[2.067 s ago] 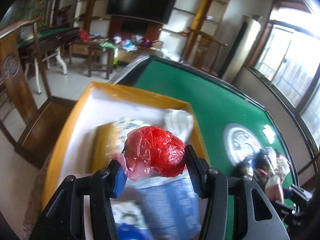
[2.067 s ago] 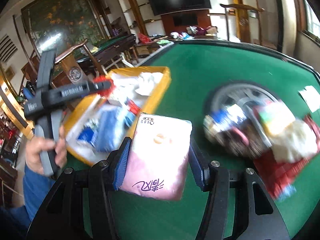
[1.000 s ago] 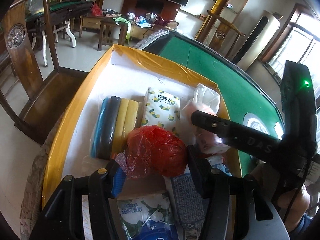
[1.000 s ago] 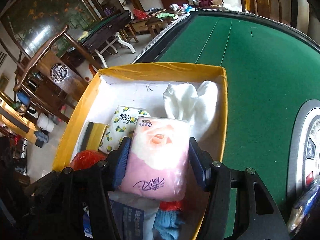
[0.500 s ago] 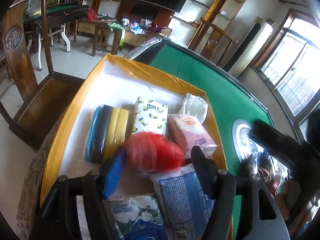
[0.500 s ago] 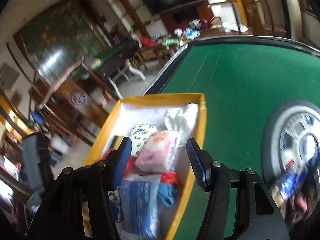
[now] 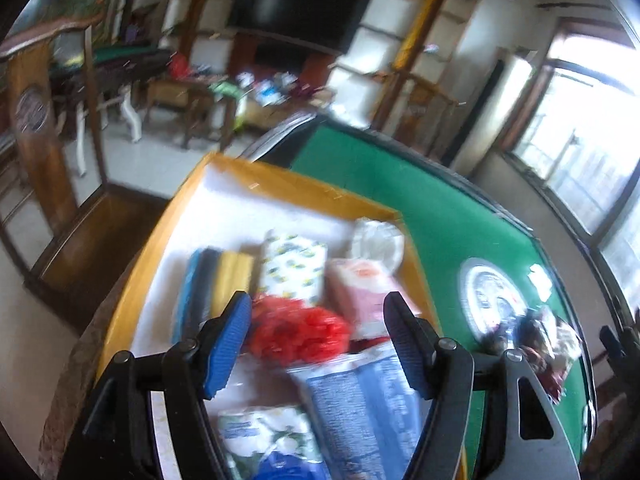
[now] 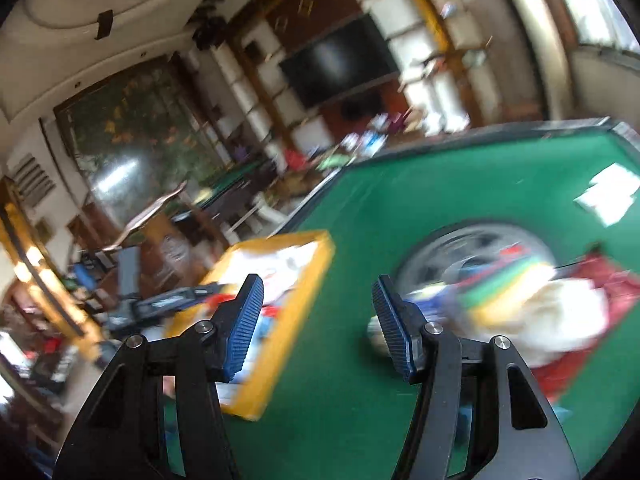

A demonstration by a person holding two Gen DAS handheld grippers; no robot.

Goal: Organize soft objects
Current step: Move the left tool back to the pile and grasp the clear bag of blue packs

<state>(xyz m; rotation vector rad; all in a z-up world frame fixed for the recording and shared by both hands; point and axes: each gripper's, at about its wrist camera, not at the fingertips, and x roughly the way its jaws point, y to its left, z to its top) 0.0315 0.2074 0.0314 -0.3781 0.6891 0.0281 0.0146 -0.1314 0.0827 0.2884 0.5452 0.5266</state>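
Observation:
My left gripper [image 7: 318, 340] is open above the yellow box [image 7: 144, 256]. The red plastic bag [image 7: 298, 330] lies loose in the box just below the jaws. The pink tissue pack [image 7: 358, 286], a patterned tissue pack [image 7: 292, 268], a white bag [image 7: 376, 240], sponges [image 7: 216, 280] and a blue packet [image 7: 360, 412] also lie in the box. My right gripper [image 8: 318, 320] is open and empty above the green felt [image 8: 420, 200], between the box [image 8: 296, 312] and a blurred pile of soft items [image 8: 540, 304] at the right.
The round table hub [image 7: 486, 290] sits mid-table, with the pile [image 7: 536, 336] on it. A white paper [image 8: 608, 194] lies at the far right. A wooden chair [image 7: 52, 184] stands left of the box. The left gripper's body shows in the right wrist view [image 8: 160, 300].
My left gripper has opened and let go of the red bag into the box, then drawn back. My right gripper, after dropping the pink pack, has swung right toward the pile.

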